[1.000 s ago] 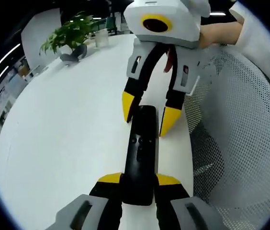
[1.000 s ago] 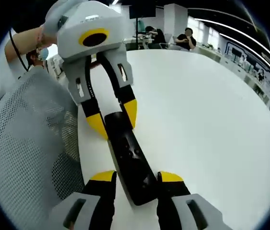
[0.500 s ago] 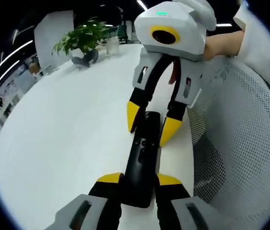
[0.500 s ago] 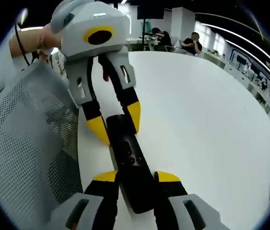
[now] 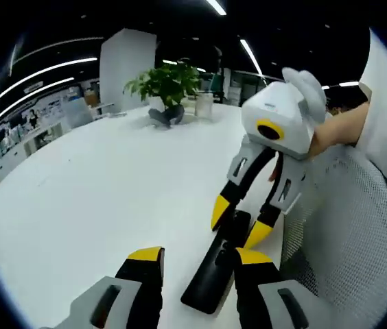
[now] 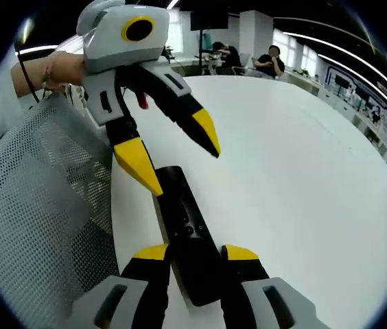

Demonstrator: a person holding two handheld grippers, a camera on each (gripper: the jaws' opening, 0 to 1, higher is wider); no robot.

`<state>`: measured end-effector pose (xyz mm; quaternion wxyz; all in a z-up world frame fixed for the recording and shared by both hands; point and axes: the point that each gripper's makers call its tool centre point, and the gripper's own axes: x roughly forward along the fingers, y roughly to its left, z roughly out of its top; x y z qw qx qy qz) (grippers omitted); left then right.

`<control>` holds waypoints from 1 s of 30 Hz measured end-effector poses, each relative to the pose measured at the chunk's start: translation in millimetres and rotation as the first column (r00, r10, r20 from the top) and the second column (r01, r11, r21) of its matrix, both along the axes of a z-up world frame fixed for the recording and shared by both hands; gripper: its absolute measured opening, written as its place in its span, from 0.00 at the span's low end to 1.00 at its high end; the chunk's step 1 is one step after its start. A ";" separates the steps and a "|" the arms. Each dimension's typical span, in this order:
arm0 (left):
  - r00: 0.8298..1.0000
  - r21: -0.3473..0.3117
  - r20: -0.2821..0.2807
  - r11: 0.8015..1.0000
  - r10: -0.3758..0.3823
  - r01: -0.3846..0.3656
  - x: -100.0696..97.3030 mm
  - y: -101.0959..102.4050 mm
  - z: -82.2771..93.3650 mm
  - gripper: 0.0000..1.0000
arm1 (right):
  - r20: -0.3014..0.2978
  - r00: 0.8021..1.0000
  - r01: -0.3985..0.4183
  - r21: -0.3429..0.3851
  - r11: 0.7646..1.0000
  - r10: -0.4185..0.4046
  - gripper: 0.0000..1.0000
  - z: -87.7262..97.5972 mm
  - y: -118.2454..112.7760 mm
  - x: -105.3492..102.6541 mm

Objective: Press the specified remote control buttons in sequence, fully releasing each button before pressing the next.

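A black remote control (image 6: 183, 212) lies lengthwise on the white table (image 6: 296, 178), close to its edge. My right gripper (image 6: 195, 252) is shut on the near end of the remote, both yellow fingertips against its sides. My left gripper (image 6: 187, 174) stands open over the far end, one fingertip down beside the remote and the other raised off it. In the left gripper view the remote (image 5: 210, 281) lies between the spread jaws of my left gripper (image 5: 199, 256), close to the right one. My right gripper (image 5: 230, 236) clasps its other end.
A grey mesh chair back (image 6: 36, 205) (image 5: 344, 226) stands right at the table edge beside the remote. A potted plant (image 5: 169, 86) and a cup sit at the table's far side. People sit at desks (image 6: 272, 58) beyond the table.
My left gripper has opened, let go of the remote, and tilted upward. My right gripper closed on the remote a moment earlier and keeps hold. The remote has not moved.
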<state>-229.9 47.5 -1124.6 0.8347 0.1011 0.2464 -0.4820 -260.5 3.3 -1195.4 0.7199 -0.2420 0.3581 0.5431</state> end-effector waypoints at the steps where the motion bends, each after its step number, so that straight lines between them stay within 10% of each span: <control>1: 1.000 -0.028 0.006 0.999 0.020 -0.019 1.3 1.3 7.0 0.43 | -0.001 1.000 0.000 0.000 1.000 0.000 0.26 0.0 -0.2 0.1; 19: 0.948 -0.304 0.207 0.937 0.240 -0.171 -1.3 24.7 115.6 0.71 | -0.022 0.999 -0.047 -0.008 0.999 0.046 0.26 0.6 -1.4 0.3; 30: 0.931 -0.324 0.212 0.920 0.298 -0.220 5.0 45.9 118.5 0.85 | -0.070 0.994 -0.092 -0.031 0.995 0.090 0.24 1.5 -2.7 2.2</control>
